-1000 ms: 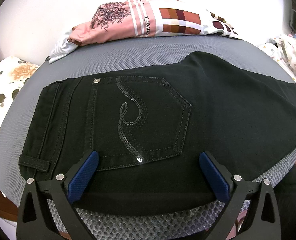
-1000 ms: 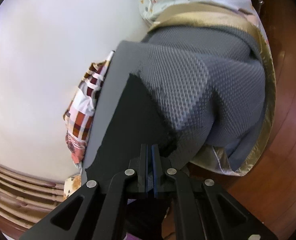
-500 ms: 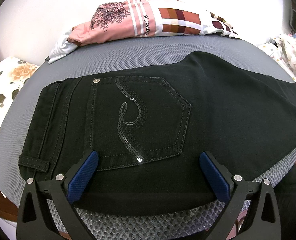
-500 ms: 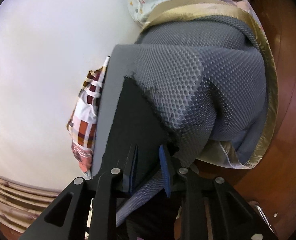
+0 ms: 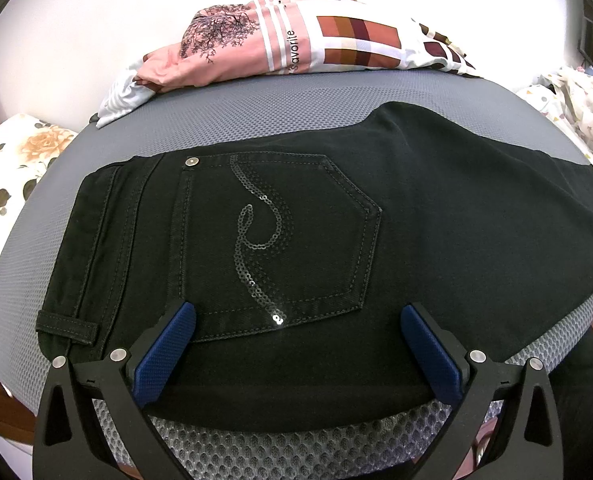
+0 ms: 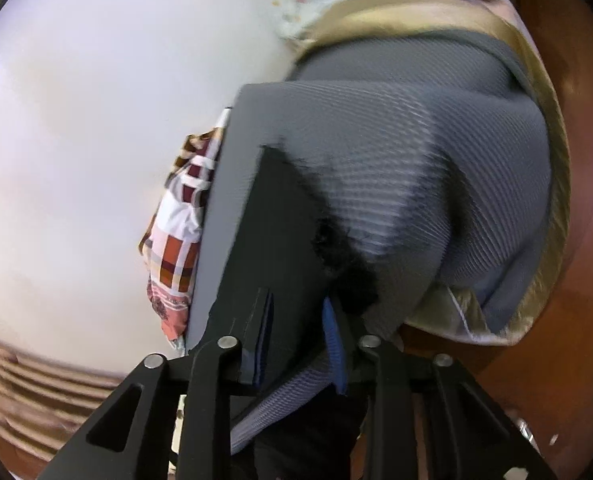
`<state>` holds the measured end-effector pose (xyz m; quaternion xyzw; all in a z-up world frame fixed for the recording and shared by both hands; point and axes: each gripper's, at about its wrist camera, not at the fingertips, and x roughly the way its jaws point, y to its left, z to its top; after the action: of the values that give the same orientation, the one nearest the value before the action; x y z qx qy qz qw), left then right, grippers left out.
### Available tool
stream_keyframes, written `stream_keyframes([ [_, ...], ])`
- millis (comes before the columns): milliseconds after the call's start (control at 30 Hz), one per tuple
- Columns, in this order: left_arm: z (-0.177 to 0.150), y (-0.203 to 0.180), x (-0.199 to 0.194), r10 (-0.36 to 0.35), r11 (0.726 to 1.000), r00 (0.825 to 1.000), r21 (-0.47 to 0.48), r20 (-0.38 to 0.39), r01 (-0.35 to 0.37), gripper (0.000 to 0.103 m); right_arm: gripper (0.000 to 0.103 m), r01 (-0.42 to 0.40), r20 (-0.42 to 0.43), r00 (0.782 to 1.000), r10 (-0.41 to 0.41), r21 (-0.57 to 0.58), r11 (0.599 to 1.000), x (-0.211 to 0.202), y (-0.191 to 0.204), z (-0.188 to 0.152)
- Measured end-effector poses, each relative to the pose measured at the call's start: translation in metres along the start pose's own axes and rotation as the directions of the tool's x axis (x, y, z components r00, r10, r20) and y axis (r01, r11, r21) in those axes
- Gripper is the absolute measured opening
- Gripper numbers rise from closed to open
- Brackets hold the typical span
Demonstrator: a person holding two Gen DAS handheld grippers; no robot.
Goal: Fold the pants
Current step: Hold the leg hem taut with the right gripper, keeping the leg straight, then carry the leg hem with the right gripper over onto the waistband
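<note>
Black pants lie flat on a grey mesh mattress, waistband to the left, a sequin-trimmed back pocket facing up, legs running off to the right. My left gripper is open and empty, its blue pads just above the pants' near edge below the pocket. In the right wrist view the pants' far end lies near the mattress corner. My right gripper is open, its jaws standing either side of the pants fabric, gripping nothing.
A folded pink and checked cloth lies at the mattress's back edge against the white wall. A floral pillow is at the left, a patterned white cloth at the right. Wooden floor lies beyond the mattress corner.
My right gripper has opened from fully shut and let go of the pants' end, and it has shifted. The left gripper and the pants at its end have not moved.
</note>
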<state>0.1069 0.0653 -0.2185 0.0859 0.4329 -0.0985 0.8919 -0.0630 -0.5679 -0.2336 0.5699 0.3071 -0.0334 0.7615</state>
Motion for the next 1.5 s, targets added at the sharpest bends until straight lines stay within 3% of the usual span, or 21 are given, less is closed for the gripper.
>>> stream_keyframes([
  [133,0.0,0.0,0.0,0.0,1.0,1.0,0.0,0.0,0.0,0.102,0.015,0.04,-0.027,0.999,-0.039,0.016,0.999,0.01,-0.006,-0.001],
  [233,0.0,0.0,0.0,0.001,1.0,1.0,0.0,0.0,-0.001,0.102,0.014,0.018,-0.02,1.0,-0.017,0.043,0.999,0.012,-0.012,-0.002],
  [300,0.0,-0.001,0.0,0.001,1.0,1.0,0.0,0.0,-0.001,0.102,0.005,0.04,-0.021,0.999,-0.04,0.005,0.999,0.012,-0.005,-0.004],
  [433,0.0,-0.001,0.0,0.0,1.0,1.0,-0.001,-0.001,0.0,0.102,0.005,0.0,0.006,1.0,0.0,0.002,1.0,-0.001,0.011,-0.009],
  [500,0.0,-0.001,0.0,0.001,1.0,1.0,0.0,0.0,-0.001,0.102,0.005,-0.016,-0.014,1.0,0.017,0.046,0.999,-0.006,0.007,-0.013],
  [567,0.0,-0.001,0.0,0.001,1.0,1.0,0.0,0.0,-0.001,0.103,0.005,0.022,-0.043,0.999,-0.018,0.076,0.997,-0.001,-0.011,-0.015],
  [667,0.0,-0.001,0.0,0.002,1.0,1.0,0.0,-0.001,-0.002,0.103,0.005,-0.032,-0.06,0.997,0.043,0.184,0.982,0.01,-0.042,-0.017],
  [767,0.001,-0.002,0.001,0.004,1.0,1.0,0.002,-0.001,-0.004,0.103,0.009,-0.066,-0.044,0.996,0.077,0.208,0.976,0.008,-0.049,-0.019],
  [867,0.0,-0.002,0.001,0.004,1.0,1.0,0.0,-0.001,-0.004,0.103,0.032,-0.033,-0.014,0.999,0.036,0.184,0.982,-0.004,-0.048,-0.018],
  [900,0.0,-0.002,0.001,0.004,1.0,1.0,0.001,-0.001,-0.004,0.103,0.047,-0.029,0.002,1.0,0.029,0.178,0.984,-0.008,-0.048,-0.018],
  [933,0.0,-0.002,0.001,0.005,1.0,1.0,0.0,-0.001,-0.005,0.103,0.056,-0.033,0.011,0.999,0.032,0.17,0.985,-0.01,-0.048,-0.017],
  [1067,0.0,-0.002,0.001,0.003,1.0,1.0,0.002,-0.001,-0.003,0.103,0.056,-0.019,-0.012,1.0,0.02,0.104,0.994,0.001,-0.039,-0.011],
  [1100,0.0,-0.002,0.001,0.004,1.0,1.0,0.002,-0.001,-0.004,0.103,0.056,-0.017,-0.017,1.0,0.019,0.09,0.996,0.005,-0.038,-0.009],
  [1133,0.0,-0.002,0.001,0.004,1.0,1.0,0.002,-0.001,-0.004,0.103,0.05,-0.031,-0.023,0.999,0.033,0.084,0.996,0.008,-0.037,-0.008],
  [1167,0.0,-0.002,0.001,0.004,1.0,1.0,0.001,-0.002,-0.004,0.103,0.039,-0.052,-0.029,0.998,0.054,0.062,0.997,0.012,-0.031,-0.008],
  [1233,0.0,-0.002,0.001,0.004,1.0,1.0,0.001,-0.001,-0.004,0.103,0.009,0.043,-0.039,0.998,-0.046,-0.061,0.997,0.013,-0.011,-0.01],
  [1267,-0.001,-0.002,0.001,0.004,1.0,1.0,0.001,-0.001,-0.004,0.103,0.009,0.058,-0.036,0.997,-0.062,-0.102,0.993,0.012,-0.002,-0.01],
  [1367,0.0,-0.001,0.001,0.003,1.0,1.0,0.003,-0.001,-0.003,0.103,0.008,-0.003,0.002,1.0,0.003,-0.116,0.993,0.003,0.015,-0.006],
  [1500,0.0,-0.001,0.001,0.0,1.0,1.0,0.005,0.0,0.0,0.103,0.014,0.07,-0.045,0.996,-0.082,-0.212,0.975,0.02,0.034,-0.002],
])
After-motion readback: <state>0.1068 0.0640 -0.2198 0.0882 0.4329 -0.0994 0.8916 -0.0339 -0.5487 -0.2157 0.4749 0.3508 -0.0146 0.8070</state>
